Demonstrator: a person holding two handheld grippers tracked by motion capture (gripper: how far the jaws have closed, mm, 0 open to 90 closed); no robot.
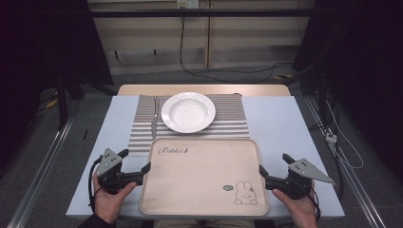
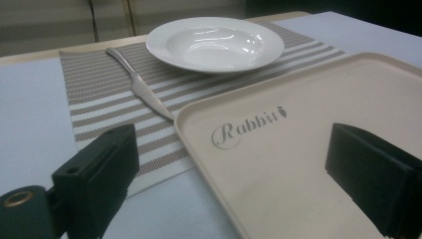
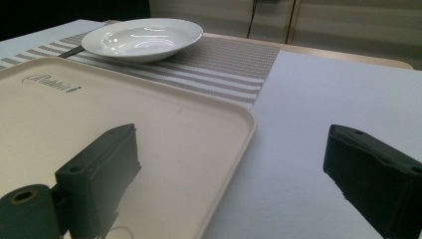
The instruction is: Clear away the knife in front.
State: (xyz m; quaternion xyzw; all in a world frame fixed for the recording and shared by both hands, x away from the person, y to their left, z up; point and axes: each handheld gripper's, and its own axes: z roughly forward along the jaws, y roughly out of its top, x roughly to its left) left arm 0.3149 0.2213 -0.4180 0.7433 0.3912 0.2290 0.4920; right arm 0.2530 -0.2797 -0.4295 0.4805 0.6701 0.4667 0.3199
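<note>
knife (image 2: 142, 89) tip hidden under tray (image 2: 308, 149)

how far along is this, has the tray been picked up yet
Not yet. Done so far: both grippers are lined up at the tray, the left gripper straddling its left rim and the right gripper its right rim, jaws open. In hand: nothing is clamped, and the tray lies flat on the table. Left, probably: closing on the rims and lifting. The plate and knife sit untouched on the placemat.
</note>
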